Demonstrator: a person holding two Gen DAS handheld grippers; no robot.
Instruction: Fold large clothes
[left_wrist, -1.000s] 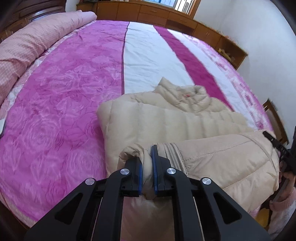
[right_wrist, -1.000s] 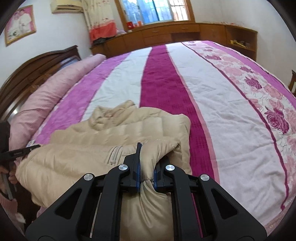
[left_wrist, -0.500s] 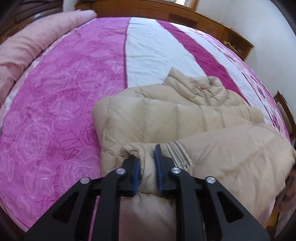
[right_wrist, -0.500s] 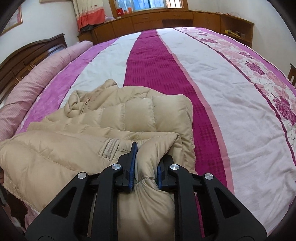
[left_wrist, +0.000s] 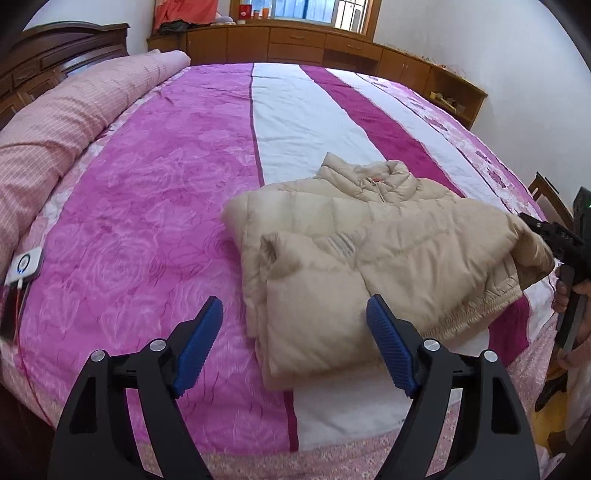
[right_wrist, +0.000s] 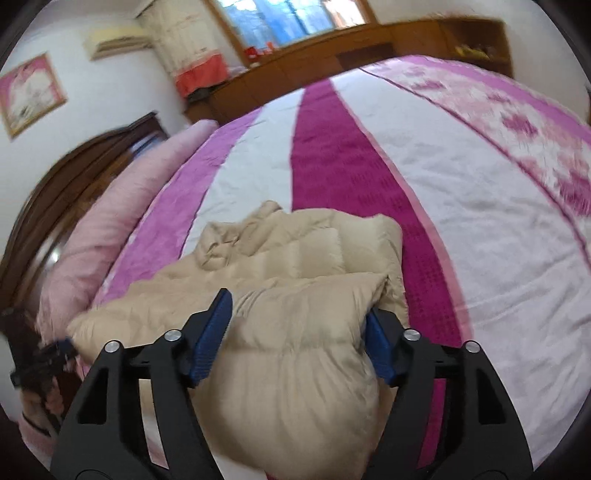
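**Left wrist view: both grippers let go of the jacket**

My left gripper (left_wrist: 294, 339) has just been opening; its jaws stand apart, nothing pinched. The folded jacket (left_wrist: 373, 254) lies mid-frame on the bedspread (left_wrist: 155, 206). My right gripper (right_wrist: 299, 332) has also just opened, its pads (right_wrist: 212, 336) straddling the jacket's bulge loosely.

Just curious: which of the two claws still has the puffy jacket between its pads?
The right claw: the beige down jacket bulges between its just-opened pads. The left claw has opened too, framing only a corner.
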